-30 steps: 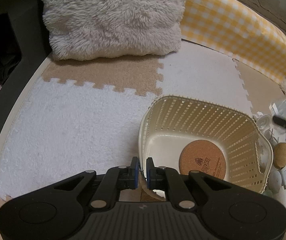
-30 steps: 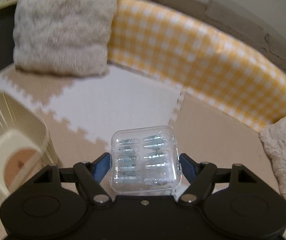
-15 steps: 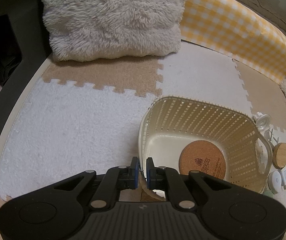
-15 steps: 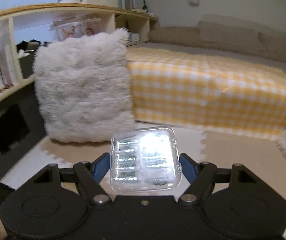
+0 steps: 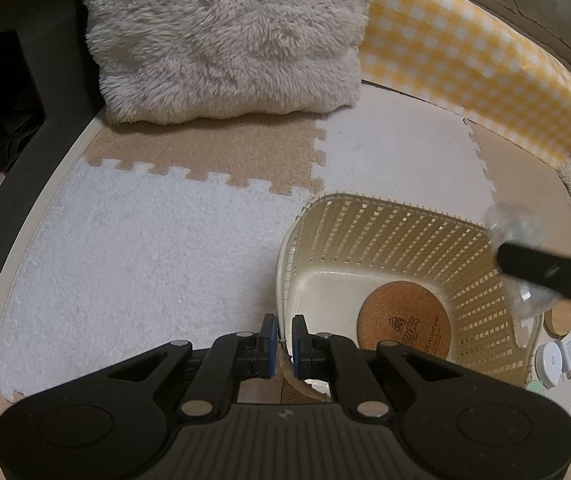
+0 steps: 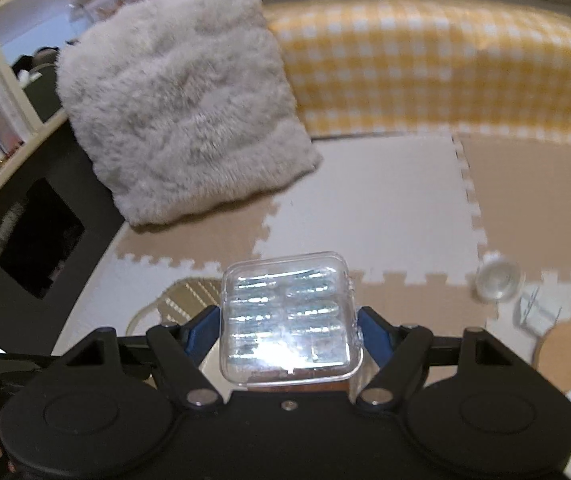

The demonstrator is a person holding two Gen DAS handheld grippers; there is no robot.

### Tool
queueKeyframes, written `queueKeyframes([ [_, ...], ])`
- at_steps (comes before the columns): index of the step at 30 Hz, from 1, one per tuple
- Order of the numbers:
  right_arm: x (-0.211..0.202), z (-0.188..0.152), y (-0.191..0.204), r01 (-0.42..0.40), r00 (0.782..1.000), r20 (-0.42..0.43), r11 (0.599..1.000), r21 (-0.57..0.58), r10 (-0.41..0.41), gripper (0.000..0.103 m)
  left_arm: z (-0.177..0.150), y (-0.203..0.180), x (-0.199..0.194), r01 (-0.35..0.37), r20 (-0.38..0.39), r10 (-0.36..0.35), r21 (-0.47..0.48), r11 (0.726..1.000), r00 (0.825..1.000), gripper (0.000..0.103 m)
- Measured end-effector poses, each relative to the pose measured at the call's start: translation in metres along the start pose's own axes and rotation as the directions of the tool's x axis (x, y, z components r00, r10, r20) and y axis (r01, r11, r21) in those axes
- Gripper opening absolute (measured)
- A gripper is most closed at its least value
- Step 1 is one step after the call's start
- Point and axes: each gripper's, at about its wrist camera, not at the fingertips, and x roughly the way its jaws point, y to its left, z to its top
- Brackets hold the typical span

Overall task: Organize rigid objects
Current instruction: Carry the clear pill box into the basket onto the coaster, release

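- Basket [image 5: 385, 224], a cream slatted one, stands on the floor mat [image 5: 133, 240] at about 4 o'clock in the left wrist view; the left gripper [image 5: 284, 332] is clamped on its near rim, one finger outside the wall and one inside, most likely to steady it while the other hand loads.
- Cork coaster [image 5: 404, 322] lies flat on the basket floor toward the near right corner, leaving the far and left parts of the bottom bare for the next item.
- Clear case [image 6: 290, 316], a small hinged plastic box with rows of small items I cannot identify, is pinched by its two sides in the right gripper [image 6: 290, 326], lid facing up and roughly level. It hangs in the air above the basket's right side; in the left wrist view the right gripper [image 5: 553, 276] enters at 3 o'clock over the rim, blurred.
- Open room: the basket mouth is wide compared with the case, so a straight drop should clear the walls; the nearest edge to mind is the right wall and its handle.
- Outside the basket at 4 o'clock sit a clear cup [image 6: 497, 280], a second cork disc [image 6: 565, 354] and a white plug [image 5: 555, 360], close together and just beside the wall.
- Fluffy cushion [image 5: 225, 36] at 12 o'clock and the checked sofa edge [image 5: 477, 64] at 2 o'clock stand well apart.
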Motion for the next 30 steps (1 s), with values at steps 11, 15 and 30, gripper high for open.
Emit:
queueKeyframes([
  [11,0.023,-0.017,0.016,0.132,0.991,-0.001,0.990,0.053,-0.132,0.076,-0.001,-0.001,0.000,-0.002,0.000,0.002,0.000,1.000,1.000,0.008],
  [15,0.025,-0.016,0.018,0.165,0.986,0.009,0.984,0.060,-0.166,0.076,-0.001,-0.001,0.000,-0.002,0.000,0.002,0.000,1.000,1.000,0.008],
  [30,0.026,-0.015,0.017,0.161,0.987,-0.010,0.984,0.074,-0.161,0.079,-0.001,-0.001,0.001,-0.003,-0.001,0.003,0.002,1.000,1.000,0.009],
])
